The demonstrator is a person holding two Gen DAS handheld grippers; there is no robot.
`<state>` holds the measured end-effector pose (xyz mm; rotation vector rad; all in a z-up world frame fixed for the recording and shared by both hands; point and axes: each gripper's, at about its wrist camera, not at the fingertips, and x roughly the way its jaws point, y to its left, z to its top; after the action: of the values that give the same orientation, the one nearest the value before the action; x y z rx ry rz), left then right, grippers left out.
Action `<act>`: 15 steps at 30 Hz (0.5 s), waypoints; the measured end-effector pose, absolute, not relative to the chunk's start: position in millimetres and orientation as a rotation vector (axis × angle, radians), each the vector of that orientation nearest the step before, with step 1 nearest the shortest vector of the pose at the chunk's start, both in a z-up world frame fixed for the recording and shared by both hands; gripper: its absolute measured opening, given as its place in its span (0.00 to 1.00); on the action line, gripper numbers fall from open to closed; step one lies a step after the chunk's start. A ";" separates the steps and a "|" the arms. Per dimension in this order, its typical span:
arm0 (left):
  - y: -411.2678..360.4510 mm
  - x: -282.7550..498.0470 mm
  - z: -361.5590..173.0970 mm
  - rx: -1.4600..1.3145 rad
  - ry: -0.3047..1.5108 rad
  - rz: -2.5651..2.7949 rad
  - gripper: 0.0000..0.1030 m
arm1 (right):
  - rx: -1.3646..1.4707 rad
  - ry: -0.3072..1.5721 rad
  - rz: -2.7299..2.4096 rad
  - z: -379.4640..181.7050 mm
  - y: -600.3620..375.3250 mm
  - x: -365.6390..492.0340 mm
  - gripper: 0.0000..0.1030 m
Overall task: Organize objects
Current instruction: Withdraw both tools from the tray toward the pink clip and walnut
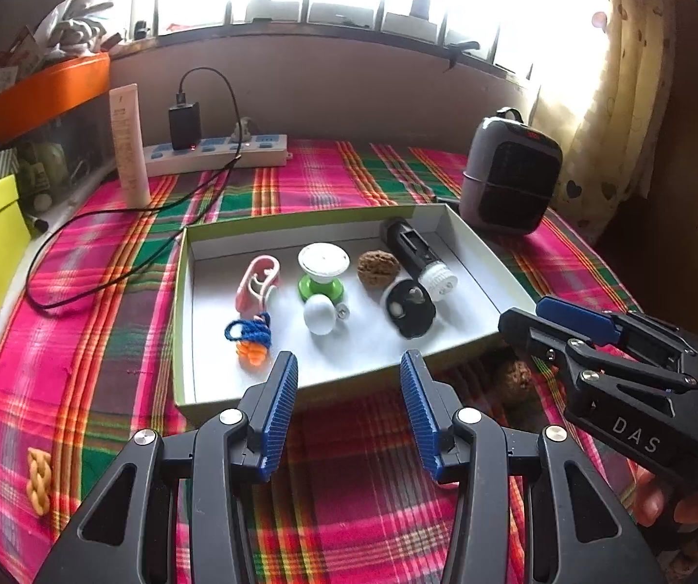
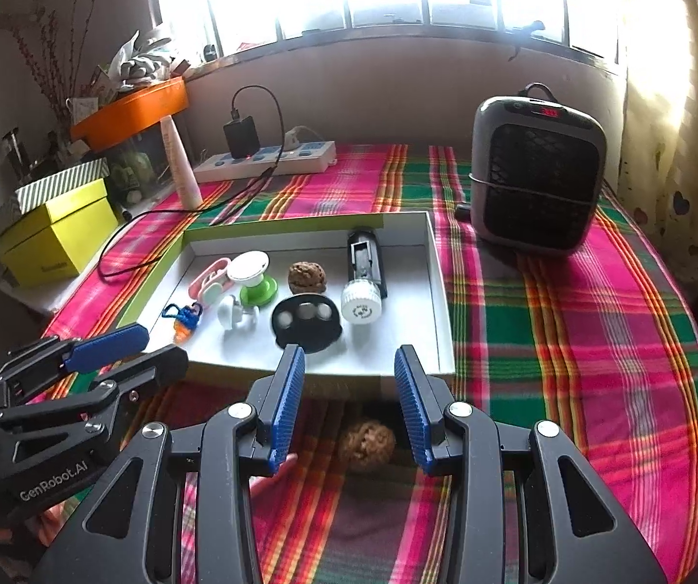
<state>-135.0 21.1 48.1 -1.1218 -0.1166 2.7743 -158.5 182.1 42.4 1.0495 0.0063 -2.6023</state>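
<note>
Now, left wrist view: left gripper [image 1: 349,389] spread and empty near the box [image 1: 482,248], several items already inside; yellow braid [image 1: 38,482] waits near left. Right wrist view: right gripper [image 2: 349,389] spread, empty, loose walnut [image 2: 366,443] beneath on cloth, outside.

A shallow box [image 2: 438,292] lies ahead of both grippers, holding one walnut [image 2: 307,278] among small items. A second walnut [image 2: 366,444] sits on the cloth [image 2: 592,365] between the right gripper [image 2: 349,404] fingers, with a heater [image 2: 538,170] far right behind.
</note>
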 end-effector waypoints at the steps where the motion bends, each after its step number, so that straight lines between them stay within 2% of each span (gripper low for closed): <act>1: 23.0 -132.4 47.8 -1.119 -0.107 2.770 0.42 | 1.049 0.007 -2.603 42.3 182.9 -157.0 0.39; 15: 37.0 -115.5 40.4 -1.142 -0.087 2.724 0.42 | 1.072 0.012 -2.620 35.6 194.2 -138.0 0.39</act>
<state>-115.5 37.0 40.4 -1.1424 -0.0871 2.7240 -138.0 194.2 35.6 1.0724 0.0121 -2.6200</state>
